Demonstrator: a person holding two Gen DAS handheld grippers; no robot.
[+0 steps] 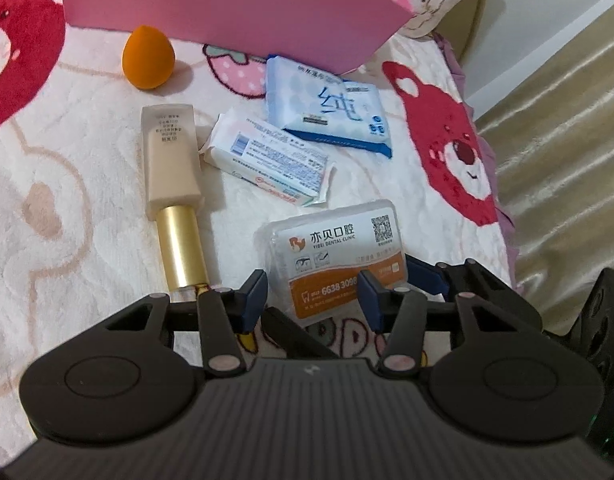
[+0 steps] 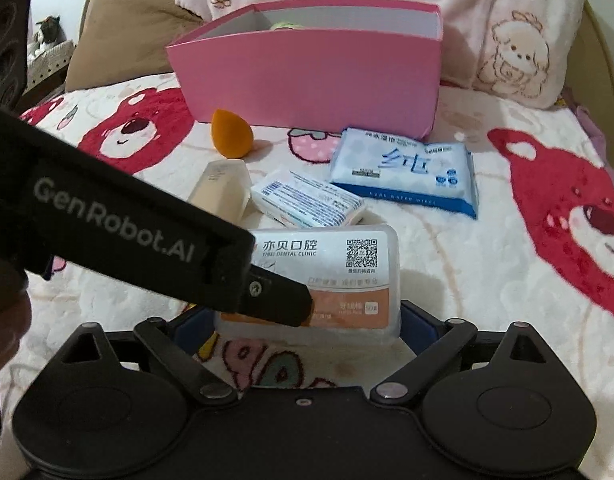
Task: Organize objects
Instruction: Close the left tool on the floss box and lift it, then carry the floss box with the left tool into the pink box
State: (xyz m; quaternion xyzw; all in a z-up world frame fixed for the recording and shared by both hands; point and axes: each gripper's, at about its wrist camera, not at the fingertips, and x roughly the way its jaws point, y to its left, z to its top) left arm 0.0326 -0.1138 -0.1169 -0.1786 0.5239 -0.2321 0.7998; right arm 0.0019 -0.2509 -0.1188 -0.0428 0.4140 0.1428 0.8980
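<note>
A clear dental floss box (image 1: pixel 331 248) (image 2: pixel 347 256) with a white and orange label lies on the bear-print blanket, nearest to both grippers. My left gripper (image 1: pixel 313 300) has its blue pads either side of the box's near left corner; a small gap shows at the left pad. In the right wrist view one left fingertip (image 2: pixel 287 304) rests over the orange label. My right gripper (image 2: pixel 303 326) stands wide, straddling the box's full width, with thin gaps at both fingers. One right finger (image 1: pixel 423 276) shows beside the box.
Behind the floss box lie a beige tube with a gold cap (image 1: pixel 171 160) (image 2: pixel 223 192), a white tissue pack (image 1: pixel 267 156) (image 2: pixel 307 200), a blue wipes pack (image 1: pixel 327 108) (image 2: pixel 403 172) and an orange sponge (image 1: pixel 147 58) (image 2: pixel 231 134). An open pink box (image 2: pixel 307 72) stands farther back. The bed edge (image 1: pixel 503 232) runs right.
</note>
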